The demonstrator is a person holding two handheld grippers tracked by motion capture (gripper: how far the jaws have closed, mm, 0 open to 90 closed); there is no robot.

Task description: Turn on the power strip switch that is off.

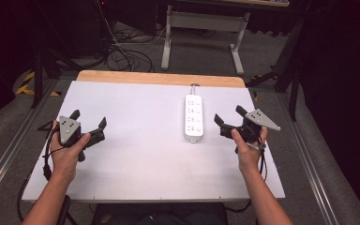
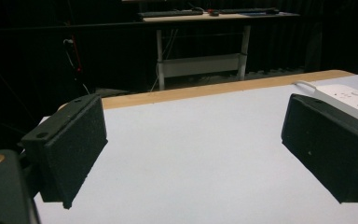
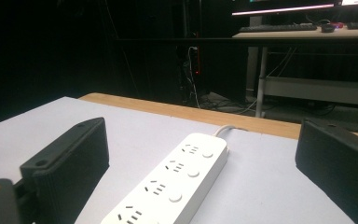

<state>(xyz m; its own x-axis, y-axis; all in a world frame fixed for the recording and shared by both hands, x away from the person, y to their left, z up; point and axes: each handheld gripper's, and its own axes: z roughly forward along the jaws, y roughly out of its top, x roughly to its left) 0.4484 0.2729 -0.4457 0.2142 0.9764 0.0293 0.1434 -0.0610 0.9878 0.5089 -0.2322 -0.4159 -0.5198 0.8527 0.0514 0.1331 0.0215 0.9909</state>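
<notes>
I lose the power strip (image 1: 193, 118) cable past the far tabletop (image 1: 136, 159) edge; the strip's near end is cut off in the right gripper view. Right gripper (image 1: 228, 117) fingers spread wide, empty, just right of the strip. Left gripper (image 1: 89, 119) fingers spread too, empty, well left of it.

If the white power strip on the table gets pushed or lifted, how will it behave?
The power strip looks like a rigid plastic bar lying flat, so it should slide rather than roll or tip. Its smooth glossy casing may slip between jaws. The cord leaving its far end over the table edge will probably drag and swing it when moved.
</notes>
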